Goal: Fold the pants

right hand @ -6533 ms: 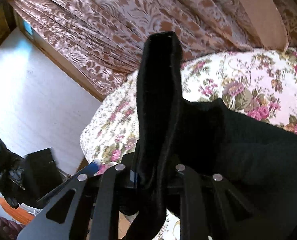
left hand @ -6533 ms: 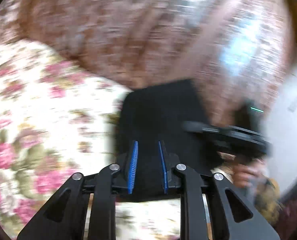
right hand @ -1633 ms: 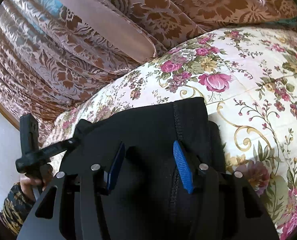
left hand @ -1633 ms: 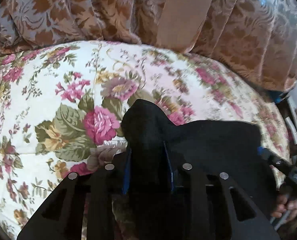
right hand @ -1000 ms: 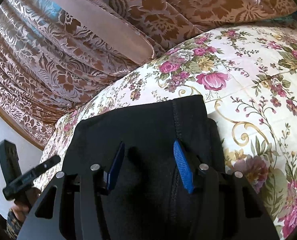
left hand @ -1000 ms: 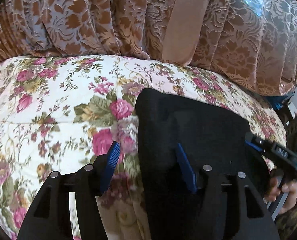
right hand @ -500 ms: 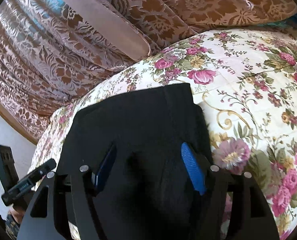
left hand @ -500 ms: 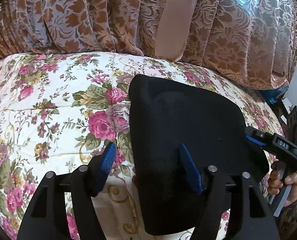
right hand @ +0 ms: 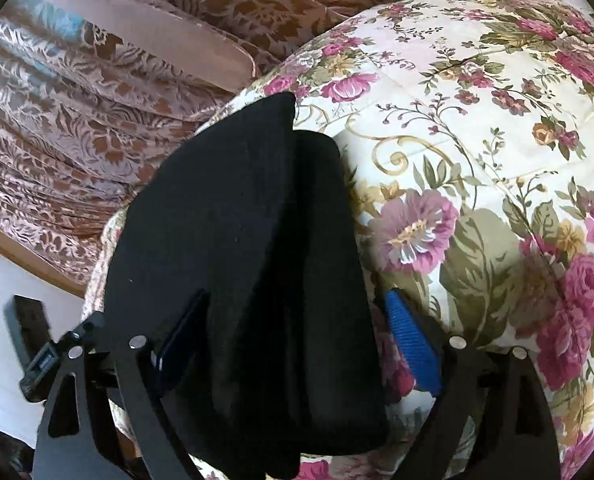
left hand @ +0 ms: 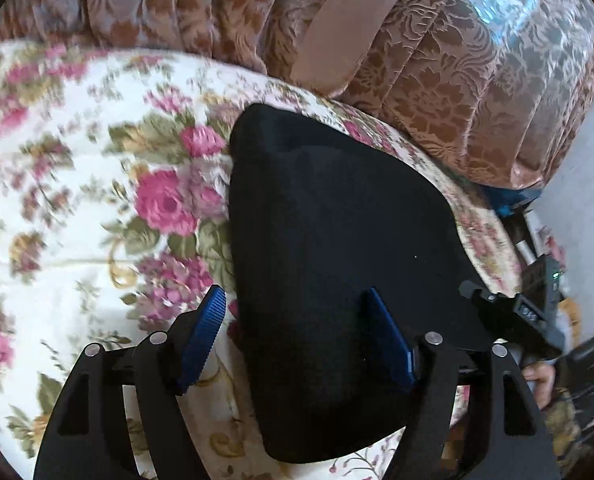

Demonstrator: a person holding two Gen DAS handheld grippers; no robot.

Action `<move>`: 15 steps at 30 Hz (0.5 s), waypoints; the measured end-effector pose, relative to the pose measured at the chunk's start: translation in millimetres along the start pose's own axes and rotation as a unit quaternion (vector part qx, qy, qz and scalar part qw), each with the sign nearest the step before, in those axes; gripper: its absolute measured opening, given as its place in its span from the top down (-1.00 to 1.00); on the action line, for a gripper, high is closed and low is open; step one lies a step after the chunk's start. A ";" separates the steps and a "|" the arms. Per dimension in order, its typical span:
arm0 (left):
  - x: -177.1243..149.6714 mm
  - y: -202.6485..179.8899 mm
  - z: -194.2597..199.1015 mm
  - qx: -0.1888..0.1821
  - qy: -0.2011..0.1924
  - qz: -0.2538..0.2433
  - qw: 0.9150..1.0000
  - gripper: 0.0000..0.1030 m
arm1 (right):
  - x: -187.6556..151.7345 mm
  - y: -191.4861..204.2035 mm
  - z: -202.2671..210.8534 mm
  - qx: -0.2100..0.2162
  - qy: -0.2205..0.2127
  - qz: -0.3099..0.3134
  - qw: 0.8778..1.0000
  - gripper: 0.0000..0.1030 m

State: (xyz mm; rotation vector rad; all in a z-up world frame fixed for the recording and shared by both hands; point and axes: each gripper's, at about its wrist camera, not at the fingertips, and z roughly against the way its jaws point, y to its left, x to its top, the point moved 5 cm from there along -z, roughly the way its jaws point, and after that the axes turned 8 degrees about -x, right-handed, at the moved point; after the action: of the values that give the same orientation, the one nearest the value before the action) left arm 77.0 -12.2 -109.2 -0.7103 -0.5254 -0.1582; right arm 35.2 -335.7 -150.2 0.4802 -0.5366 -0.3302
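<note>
The bed (left hand: pixel 77 208), with its flowered cover, carries everything here, and the brown patterned curtain (left hand: pixel 437 80) hangs behind its far edge. The black pants (left hand: pixel 329 240) lie on the cover as a compact folded bundle, near the corner of the bed where the far edge meets the side edge next to the floor. In the right wrist view the pants (right hand: pixel 237 240) show layers stacked one over another, with a narrower layer peeking out on the side toward the middle of the bed.

What has changed: a moment ago the left tongs were clamped on a raised bunch of the cloth, and both pairs were low over the bundle. Now the cloth lies flat and both pairs have drawn back a little. I judge from this that the last fold is put down and the task is nearly or fully finished; perhaps only a small smoothing of the layers remains.

The left gripper (left hand: pixel 297 336) is spread wide and holds nothing; one blue pad is over the cover, the other over the pants, and it seems to hover. The right gripper (right hand: pixel 297 344) is also spread wide and released, and its fingers straddle the near end of the bundle without pinching it.
</note>
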 end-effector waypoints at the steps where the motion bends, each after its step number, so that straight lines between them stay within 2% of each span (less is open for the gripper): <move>1: 0.7 3.2 -1.0 -0.015 0.003 0.013 1.000 -0.40 | 1.8 2.4 0.6 0.006 0.003 0.005 1.000 -0.54; 4: 2.0 10.8 -6.8 -0.056 0.016 0.047 0.997 -0.40 | 4.6 5.7 1.0 0.014 0.009 0.015 1.000 -0.50; 9: 0.7 15.9 -17.6 -0.112 0.029 0.085 0.990 -0.40 | 9.1 4.2 -12.2 0.058 0.045 0.025 0.997 -0.37; 11: -1.5 12.3 -19.2 -0.122 0.026 0.080 0.989 -0.14 | 9.4 3.5 -13.9 0.071 0.054 0.030 0.996 -0.26; 12: -1.3 10.7 -17.5 -0.124 0.023 0.075 0.989 -0.08 | 9.5 4.1 -12.9 0.074 0.056 0.034 0.995 -0.18; 14: -0.8 5.9 -14.1 -0.126 0.016 0.063 0.990 0.21 | 9.1 8.4 -8.1 0.078 0.057 0.044 0.994 -0.05; 15: 1.7 1.4 -10.6 -0.127 0.010 0.052 0.991 0.25 | 9.0 11.2 -5.5 0.077 0.057 0.050 0.994 0.01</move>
State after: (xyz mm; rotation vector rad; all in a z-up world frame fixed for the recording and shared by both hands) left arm 83.2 -18.1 -115.9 -0.9809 -0.4514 -0.1356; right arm 47.6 -328.1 -144.9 0.6148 -0.4753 -0.1660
